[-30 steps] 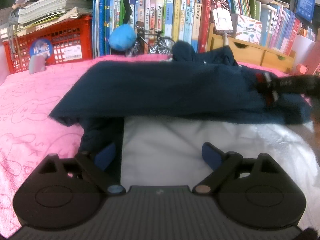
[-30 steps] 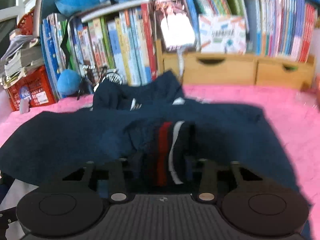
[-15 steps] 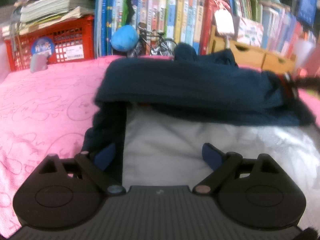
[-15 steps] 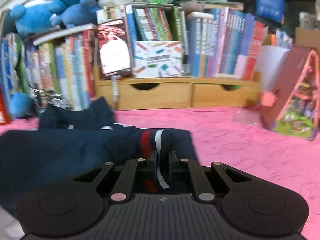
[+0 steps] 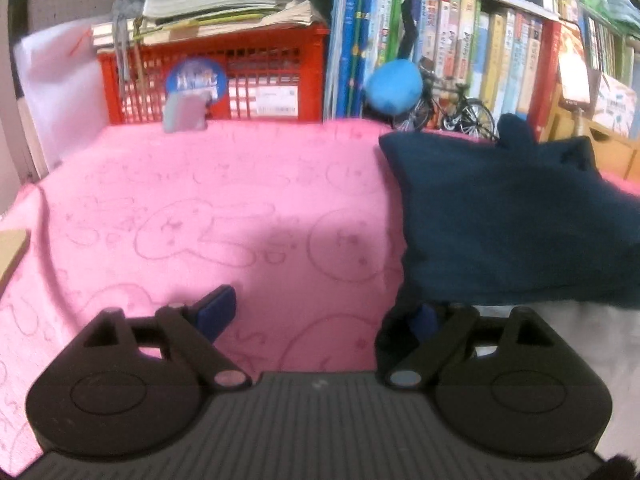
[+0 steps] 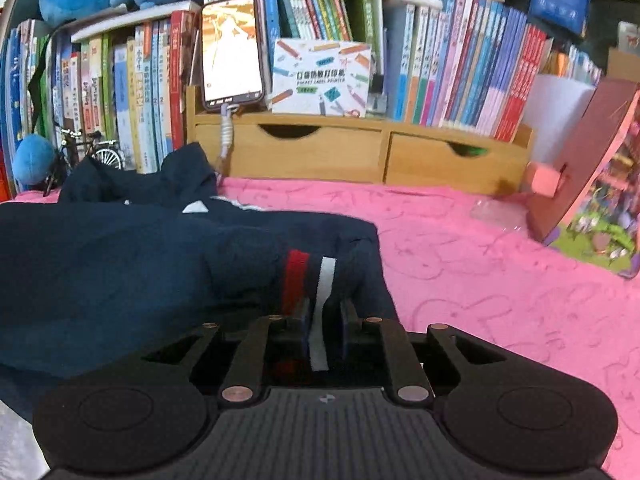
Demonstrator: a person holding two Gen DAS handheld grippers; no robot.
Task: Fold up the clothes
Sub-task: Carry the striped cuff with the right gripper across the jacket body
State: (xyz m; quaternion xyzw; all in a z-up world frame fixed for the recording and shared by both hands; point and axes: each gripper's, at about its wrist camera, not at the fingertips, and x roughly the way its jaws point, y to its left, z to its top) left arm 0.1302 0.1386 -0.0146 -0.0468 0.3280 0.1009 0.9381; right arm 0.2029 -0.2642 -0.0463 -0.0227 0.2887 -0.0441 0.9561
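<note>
A navy garment (image 5: 512,220) with a pale grey lining (image 5: 580,320) lies folded over on the pink blanket (image 5: 220,208). My left gripper (image 5: 320,312) is open and empty over the blanket, its right finger touching the garment's left edge. In the right wrist view the navy garment (image 6: 120,264) fills the left half. My right gripper (image 6: 324,312) is shut on its cuff (image 6: 312,276), which has a red and a white stripe, at the garment's right edge.
A red crate (image 5: 216,76) with stacked papers, a row of books (image 5: 480,48), a blue plush ball (image 5: 394,84) and a model bicycle (image 5: 456,108) line the back. Wooden drawers (image 6: 360,152), a phone (image 6: 232,52) and a picture box (image 6: 592,196) stand at the right.
My left gripper has swung left off the grey lining to the pink blanket beside the garment. My right gripper has pulled the cuff right across the garment, closing on it.
</note>
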